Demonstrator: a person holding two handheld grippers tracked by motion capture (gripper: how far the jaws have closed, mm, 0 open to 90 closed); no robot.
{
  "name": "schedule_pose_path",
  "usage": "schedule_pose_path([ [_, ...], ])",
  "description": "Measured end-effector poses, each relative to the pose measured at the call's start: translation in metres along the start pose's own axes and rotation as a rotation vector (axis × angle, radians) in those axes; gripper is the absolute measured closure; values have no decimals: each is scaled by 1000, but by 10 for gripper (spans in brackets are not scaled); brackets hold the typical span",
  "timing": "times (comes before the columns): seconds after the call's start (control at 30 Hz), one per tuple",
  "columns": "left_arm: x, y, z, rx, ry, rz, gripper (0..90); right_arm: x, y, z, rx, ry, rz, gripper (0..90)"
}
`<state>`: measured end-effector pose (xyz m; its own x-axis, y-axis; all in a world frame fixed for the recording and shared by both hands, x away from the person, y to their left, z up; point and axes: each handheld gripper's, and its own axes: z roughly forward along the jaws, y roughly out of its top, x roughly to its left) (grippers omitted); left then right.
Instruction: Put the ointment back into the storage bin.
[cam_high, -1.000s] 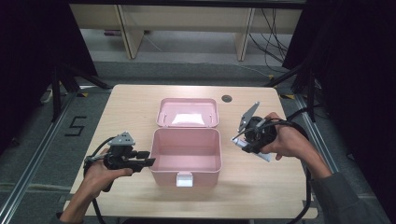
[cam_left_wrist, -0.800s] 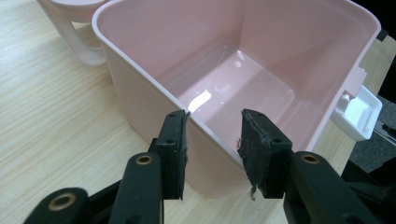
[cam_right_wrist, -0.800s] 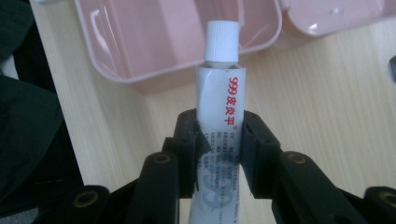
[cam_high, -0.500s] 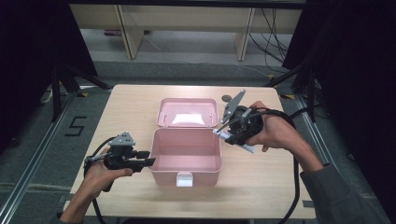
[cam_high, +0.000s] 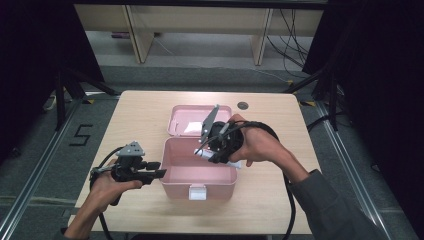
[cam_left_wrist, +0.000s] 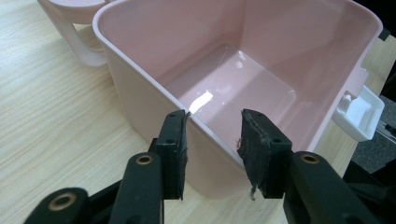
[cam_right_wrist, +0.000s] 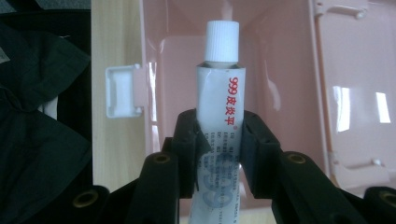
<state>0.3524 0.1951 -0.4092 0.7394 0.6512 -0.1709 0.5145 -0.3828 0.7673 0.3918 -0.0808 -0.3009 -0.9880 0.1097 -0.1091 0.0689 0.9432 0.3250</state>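
The right tongs (cam_high: 212, 150), clamped on the white tube (cam_right_wrist: 218, 98), have swung left over the open pink box (cam_high: 172, 172), ready for lowering, while the left tongs (cam_left_wrist: 212, 140) grip its wall.

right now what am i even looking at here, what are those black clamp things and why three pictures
A person sits at a wooden table holding a hand-held two-jaw gripper in each hand. One picture is taken from a camera fixed above the table; the other two come from small cameras riding on each gripper, looking along its black jaws.

On the table stands an open pink box with its lid folded back and a white latch at the front.

The left gripper straddles the box's side wall, one jaw outside and one inside; I cannot tell whether the pads press on it. The right gripper is clamped on a white ointment tube with red lettering, held over the box.
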Motion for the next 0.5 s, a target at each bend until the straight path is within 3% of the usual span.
schedule_pose_path([
  [0.07, 0, 0, 0, -1, 0, 2, 607, 0, 3, 6, 0, 8, -19, 704],
  [0.1, 1, 0, 0, 6, -8, 1, 607, 2, 4, 8, 5, 16, 5, 704],
  [0.13, 0, 0, 0, 3, -1, 2, 607, 0, 5, 11, 13, 12, -31, 704],
  [0.17, 0, 0, 0, -2, 1, 2, 607, 2, 6, 14, 6, 27, 2, 704],
  [0.2, 0, 0, 0, -1, 1, 4, 607, 1, 7, 17, 15, 23, -30, 704],
  [0.37, -1, 0, 0, -2, 3, 6, 608, -2, 10, 31, 18, 35, -77, 704],
  [0.4, 0, 0, 0, -3, 2, 4, 607, 0, 11, 32, 29, 41, -52, 704],
  [0.43, 0, 0, 0, -1, 0, 4, 607, -1, 11, 34, 28, 42, -70, 704],
  [0.47, 0, 0, 0, -1, 0, 4, 607, 1, 12, 35, 34, 39, -46, 704],
  [0.5, 0, 0, 0, -2, 1, 4, 607, -3, 11, 38, 20, 43, -84, 704],
])
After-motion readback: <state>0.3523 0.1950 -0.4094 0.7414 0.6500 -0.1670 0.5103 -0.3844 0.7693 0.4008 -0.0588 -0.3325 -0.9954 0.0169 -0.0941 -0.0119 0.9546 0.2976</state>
